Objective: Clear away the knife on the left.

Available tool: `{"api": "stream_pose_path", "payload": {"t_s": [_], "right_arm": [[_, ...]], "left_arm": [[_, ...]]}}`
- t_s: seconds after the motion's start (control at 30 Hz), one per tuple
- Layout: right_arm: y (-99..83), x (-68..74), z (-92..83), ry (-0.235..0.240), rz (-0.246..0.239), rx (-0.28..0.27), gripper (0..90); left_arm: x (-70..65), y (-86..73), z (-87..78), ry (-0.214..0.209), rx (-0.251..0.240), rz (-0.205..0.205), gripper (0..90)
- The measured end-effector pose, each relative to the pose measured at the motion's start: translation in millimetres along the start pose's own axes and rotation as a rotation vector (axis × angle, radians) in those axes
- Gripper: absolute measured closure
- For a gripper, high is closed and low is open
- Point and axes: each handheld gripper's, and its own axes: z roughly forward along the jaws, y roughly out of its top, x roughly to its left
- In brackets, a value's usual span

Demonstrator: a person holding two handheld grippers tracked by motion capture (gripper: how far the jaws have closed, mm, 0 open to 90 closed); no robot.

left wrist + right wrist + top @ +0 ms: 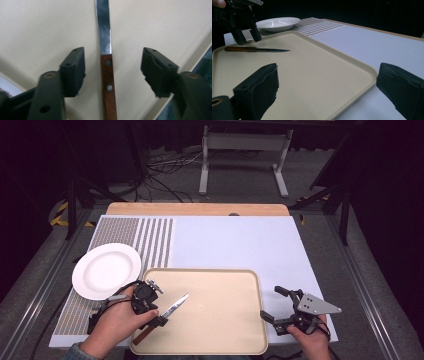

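Wood and steel make up the knife (pixel 162 317): a reddish-brown handle with two pale rivets and a narrow, bright blade. It lies flat near the left end of the beige tray (pixel 227 320), handle toward the person and the tray's near-left corner, tip pointing away and to the right, toward the tray's middle.

In the left gripper view, the knife's (pixel 107 72) long axis runs straight up between the two black jaws, in line with the left hand-held gripper (pixel 148 307) rather than across it. That hand-held gripper is spread apart, with a clear gap between each pad and the handle; nothing is gripped. It sits directly over the handle end, so my judgement is that any coming move turns on this alignment: closing would pinch the handle by its narrow sides, lifting would leave the knife where it lies.

The right hand-held gripper (pixel 280 312) is well apart, just off the tray's right edge, jaws wide and empty. The left one is plainly the nearer.

The tray is smooth, matte plastic with a raised rounded rim. A white glossy plate (pixel 106 270) sits beyond the tray's left corner on a striped mat. The table (pixel 240 242) surface is a plain pale sheet.
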Motion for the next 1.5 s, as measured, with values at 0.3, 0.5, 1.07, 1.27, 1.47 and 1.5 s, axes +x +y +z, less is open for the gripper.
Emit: {"api": "stream_pose_path", "payload": {"t_s": [0.3,0.5,1.07,1.27,1.47,1.5], "right_arm": [[-0.1,0.0,0.4,0.001,-0.004,0.003,4.6],[0.0,-0.1,0.3,0.001,-0.005,0.003,4.6],[-0.1,0.3,0.4,0.006,-0.005,0.005,4.5],[0.0,0.2,0.1,0.007,-0.006,0.004,4.6],[-0.1,0.3,0.2,0.005,-0.005,0.005,4.6],[-0.1,0.3,0.2,0.006,-0.005,0.005,4.6]], "left_arm": [[-6.7,5.0,-1.3,0.034,-0.113,0.274,20.3],[-10.5,6.5,2.2,0.03,-0.121,0.395,78.2],[-9.8,10.3,25.9,0.024,0.007,0.44,90.0],[-8.1,10.1,27.7,0.028,0.033,0.436,90.0],[-5.2,8.9,27.9,0.027,0.033,0.414,90.0],[-4.1,8.7,27.6,0.025,0.033,0.411,90.0]]}}
